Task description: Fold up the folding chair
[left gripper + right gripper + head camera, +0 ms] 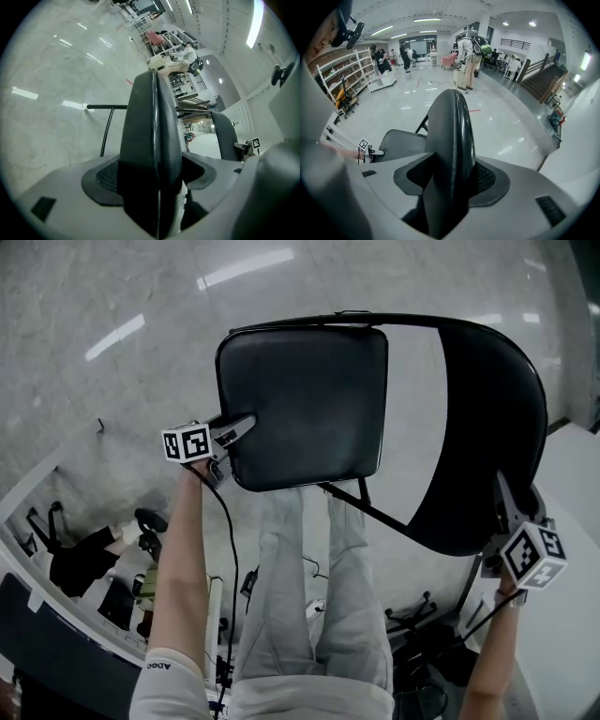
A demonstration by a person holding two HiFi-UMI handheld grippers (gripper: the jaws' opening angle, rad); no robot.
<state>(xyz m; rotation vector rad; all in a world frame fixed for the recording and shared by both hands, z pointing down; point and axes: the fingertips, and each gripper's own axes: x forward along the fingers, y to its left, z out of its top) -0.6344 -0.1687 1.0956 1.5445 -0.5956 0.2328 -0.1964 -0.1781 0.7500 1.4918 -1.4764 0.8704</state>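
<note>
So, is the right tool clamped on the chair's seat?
No, the right tool grips the edge of the curved backrest, while the left tool holds the seat.

A large open lab hall with polished floor, shelving racks, staircase and people.

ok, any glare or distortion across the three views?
Head view: light streaks glare off the glossy grey floor; the black padded chair seat is sharp. Left gripper view: fisheye, dark corners, glint down the seat edge. Right gripper view: same fisheye; sheen on the black curved backrest.
</note>
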